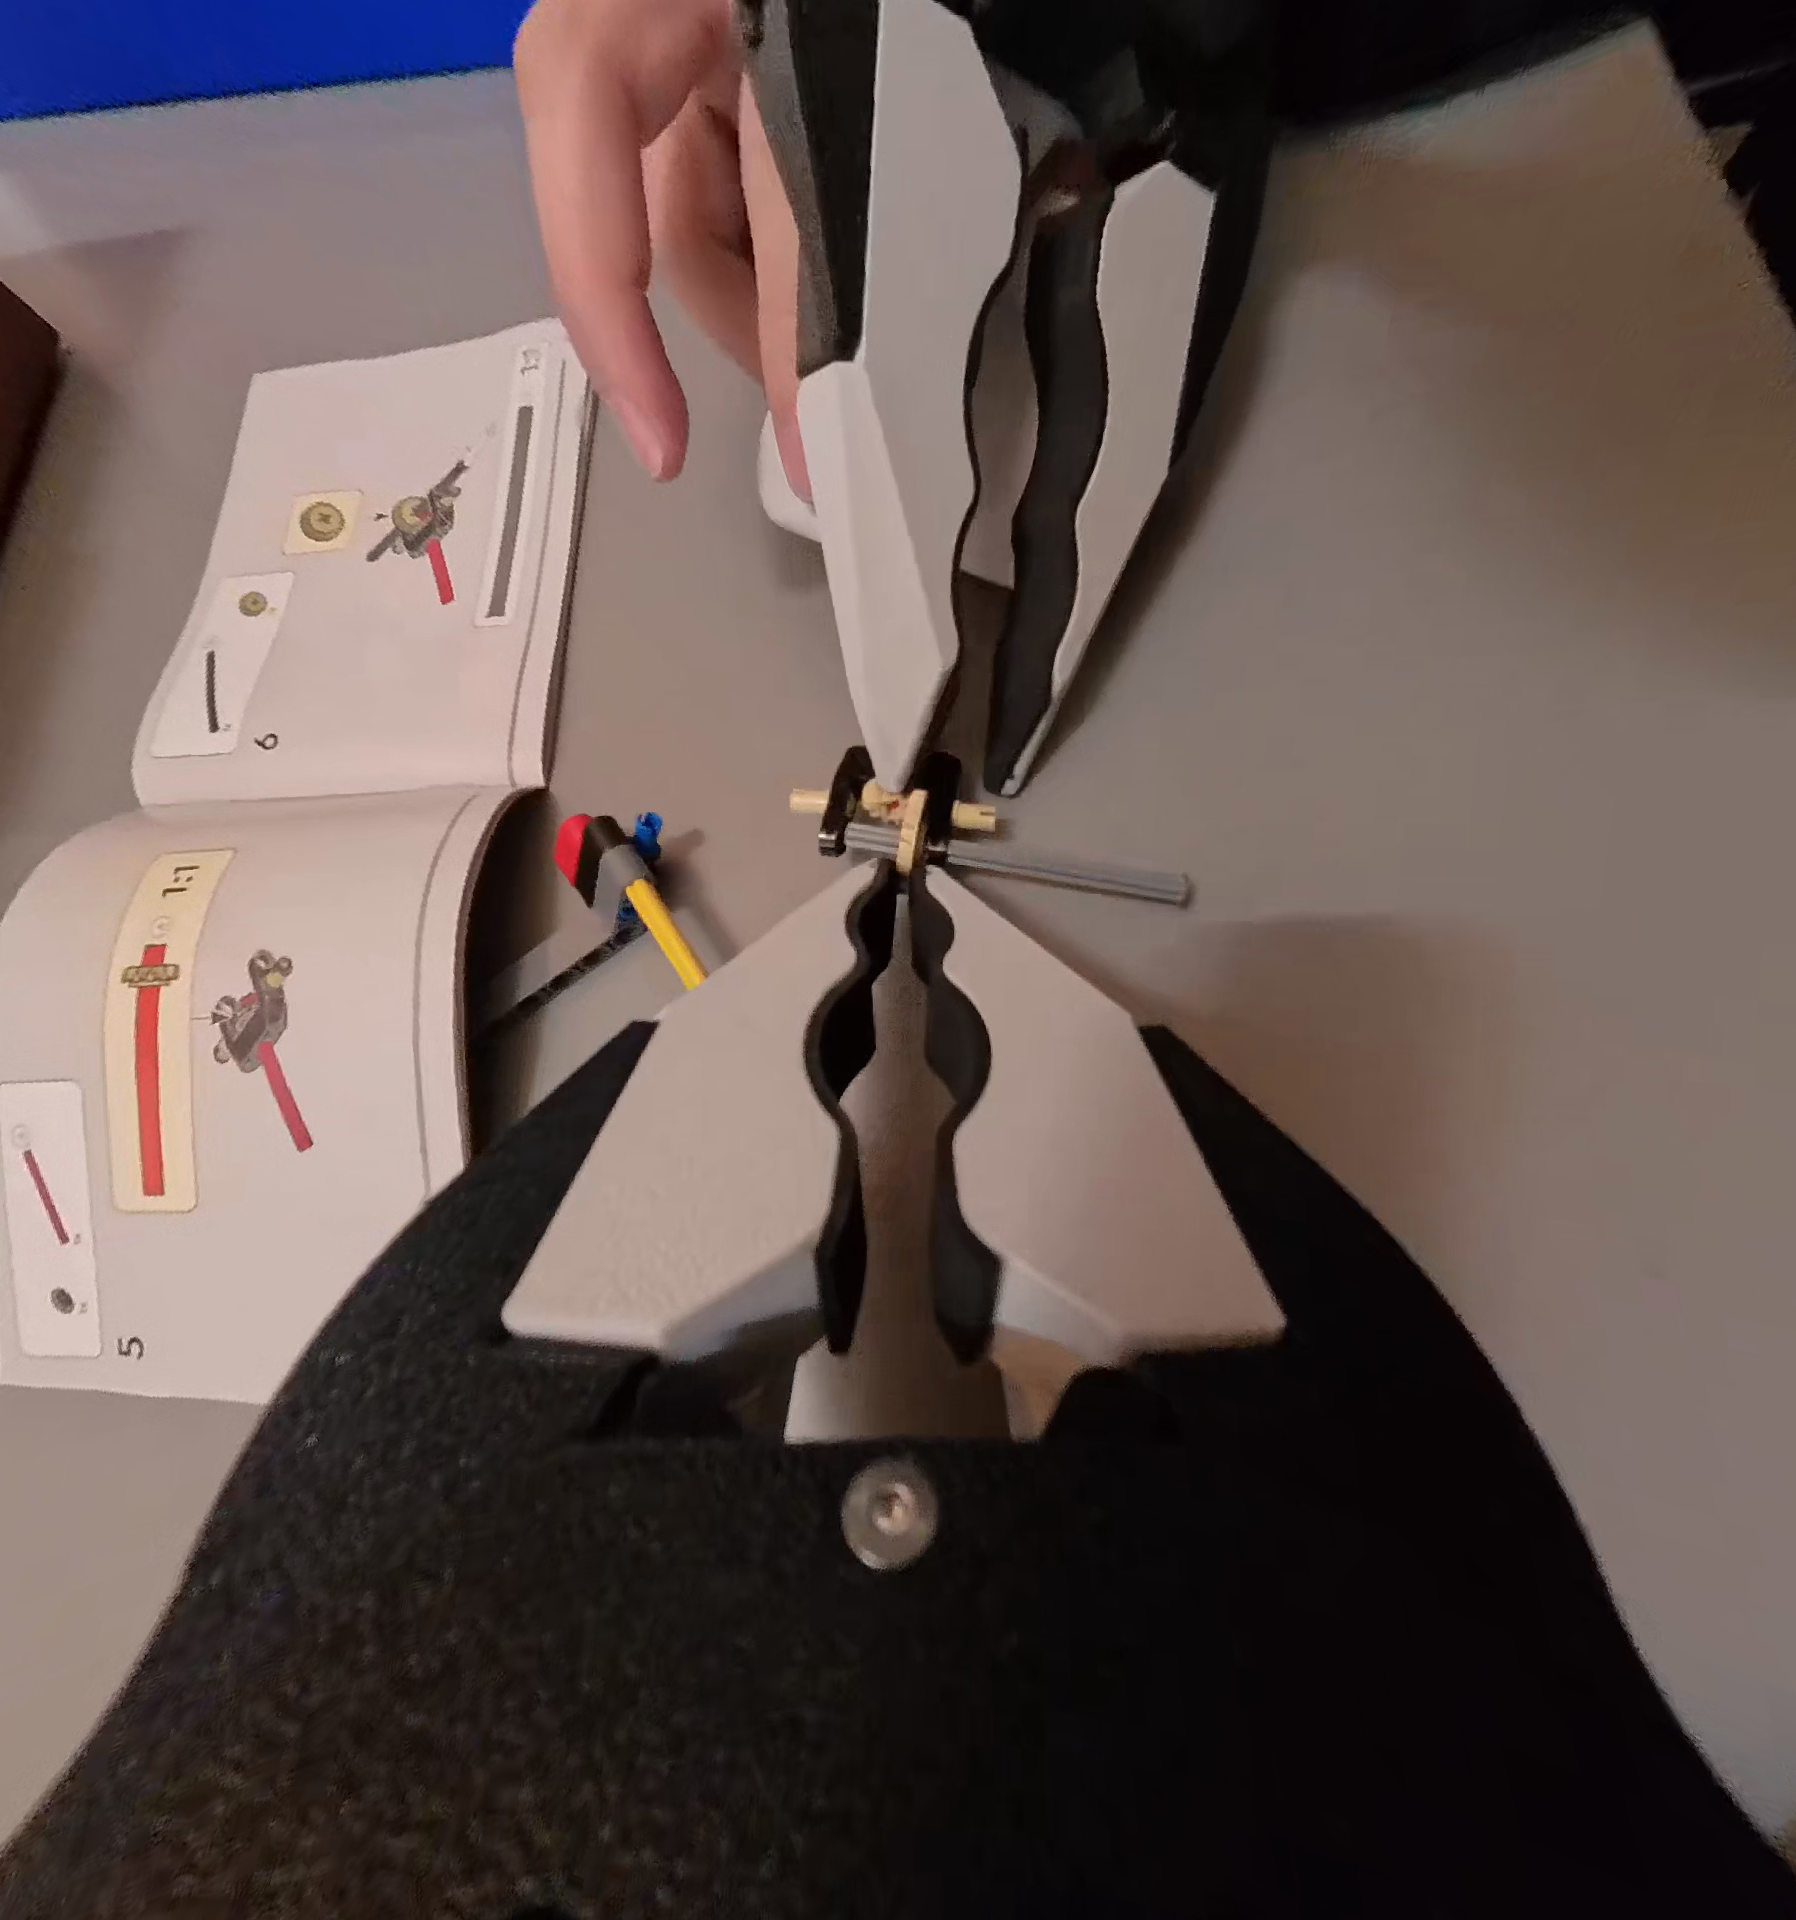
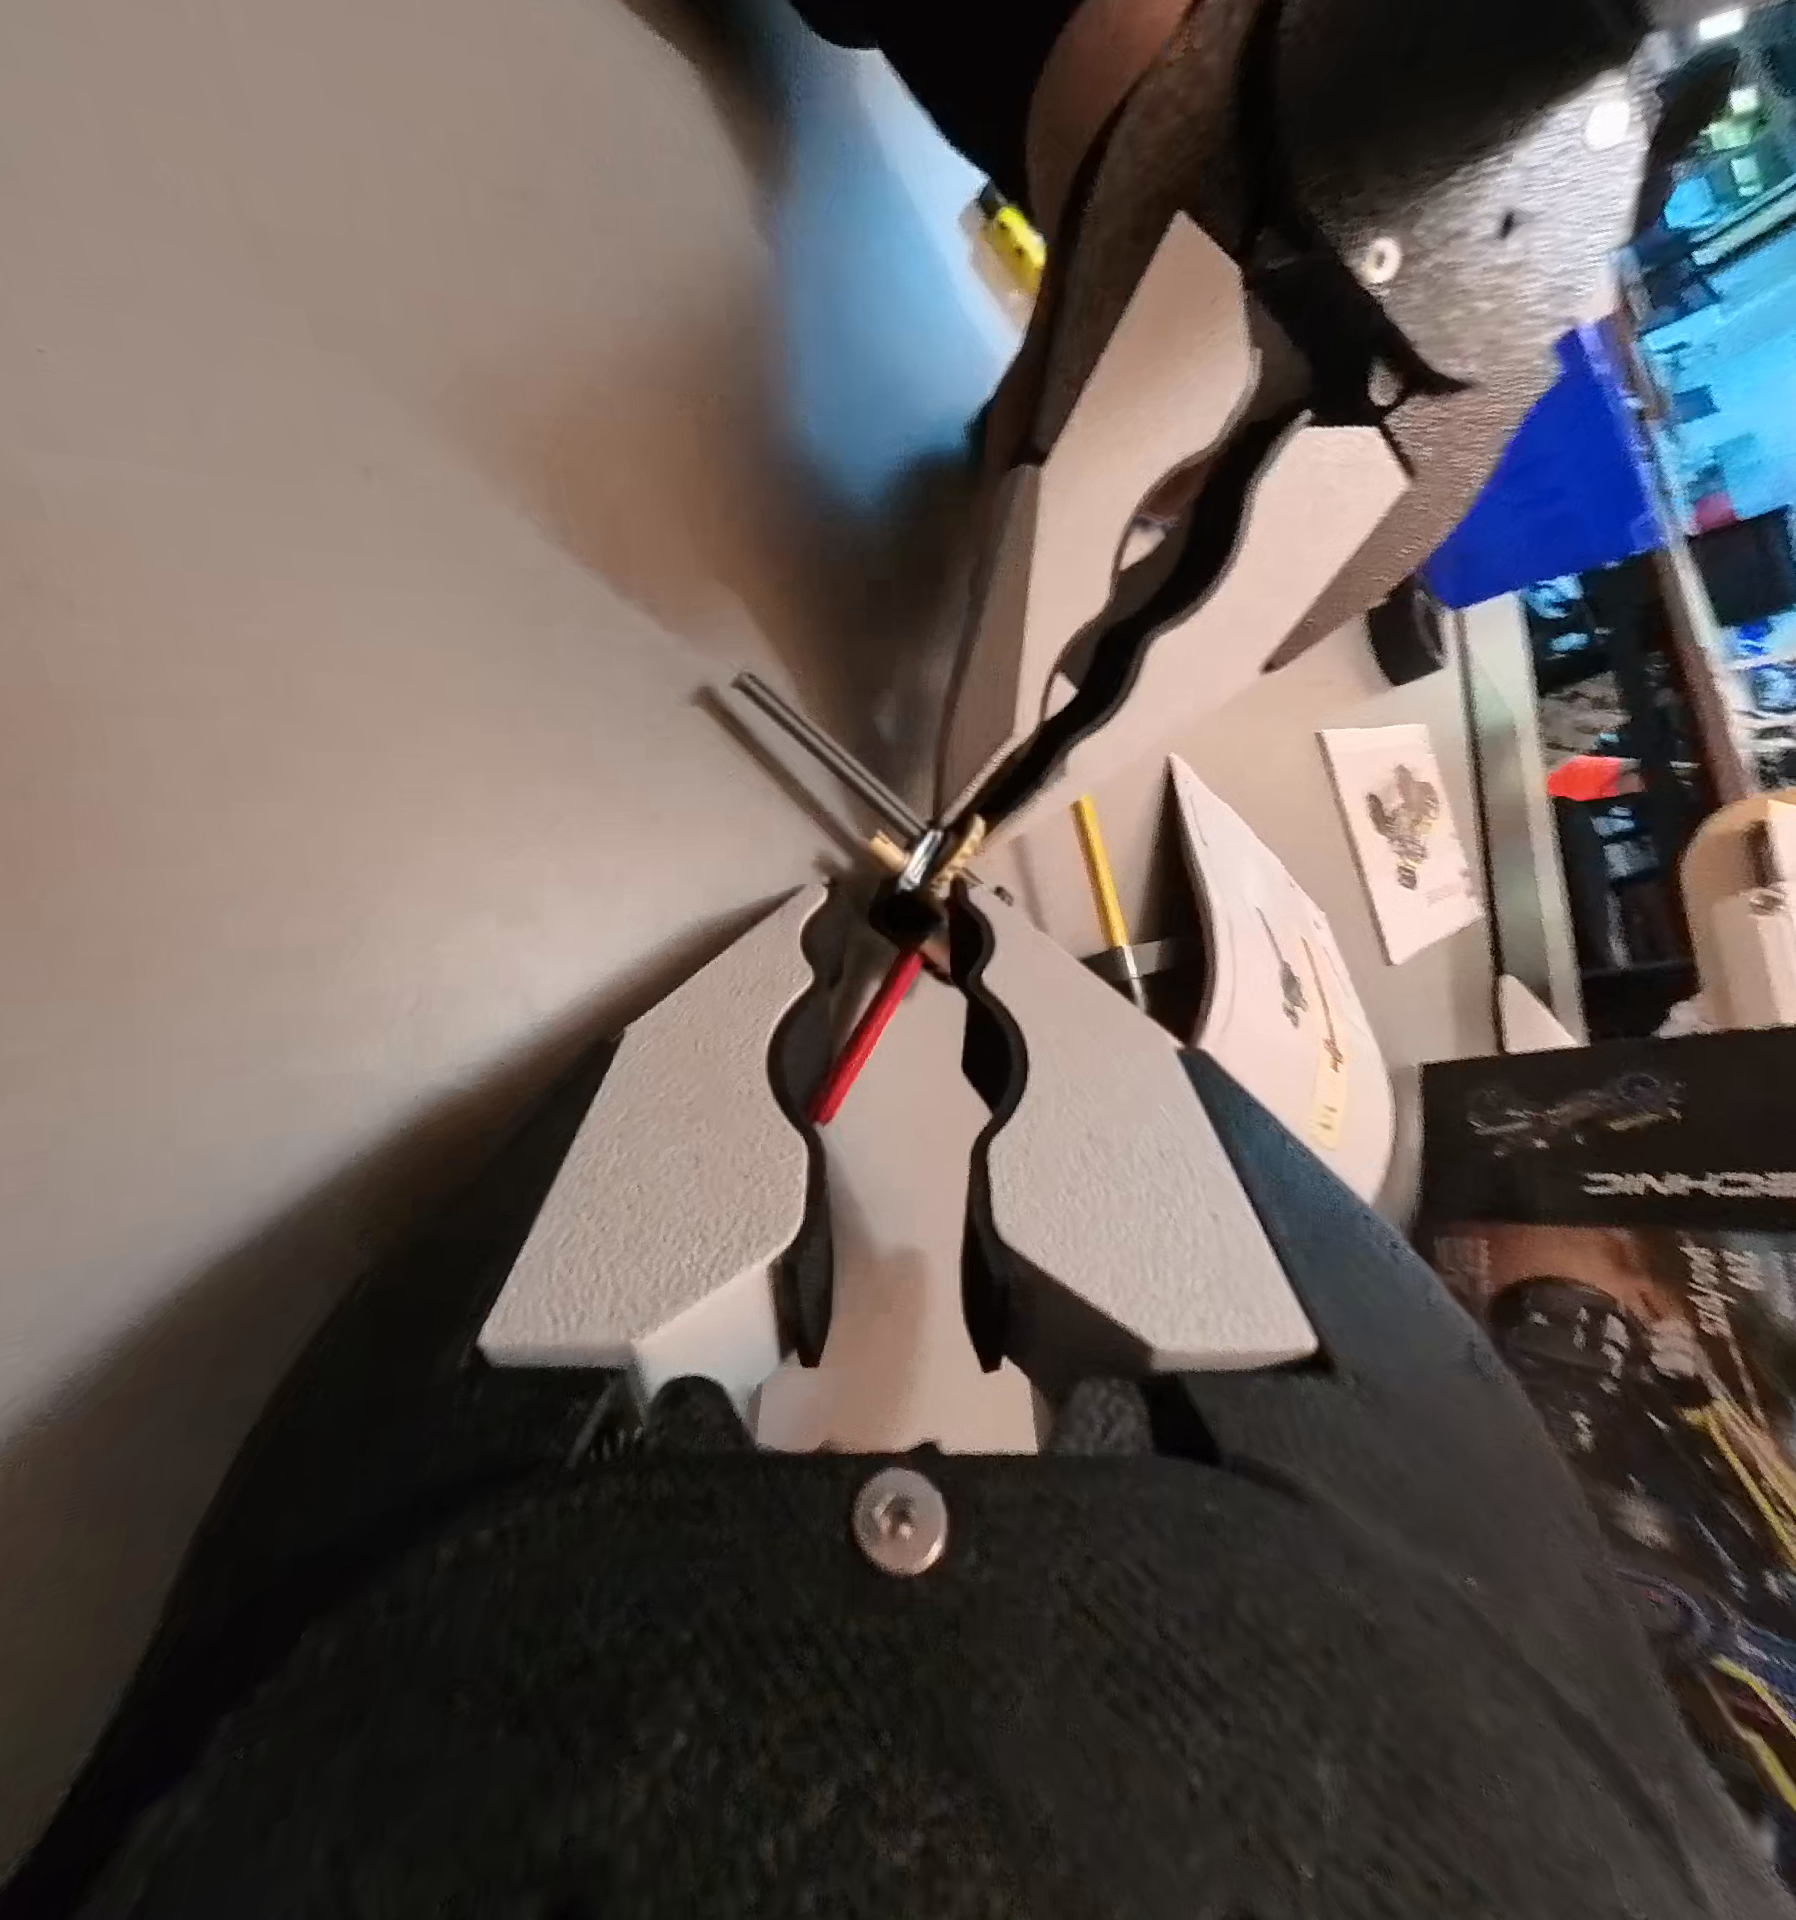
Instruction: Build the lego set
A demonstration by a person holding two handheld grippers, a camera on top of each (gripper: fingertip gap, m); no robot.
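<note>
Two grippers meet tip to tip over the grey tabletop (image 1: 1496,623), both on one small lego assembly (image 1: 899,816): black connector, tan gear and tan pins, grey axle (image 1: 1060,864) sticking out sideways, red axle (image 2: 868,1039) running back between the right jaws. Left gripper (image 1: 899,883) jaws nearly together, clamped on the gear/axle part. Right gripper (image 2: 889,914) jaws narrowly apart at the tips, pinching the black connector end; in the left wrist view it comes in from above with a bare hand (image 1: 645,208) beside it. Open instruction booklet (image 1: 354,623) lies left of the assembly, pages curling. Second sub-build (image 1: 613,862), with red cap, grey and blue bits and a yellow axle, sits between booklet and left gripper, near but apart. Lego box (image 2: 1652,1299) at the right edge, contents not visible. Blue bin (image 1: 198,52) at far tabletop edge.
</note>
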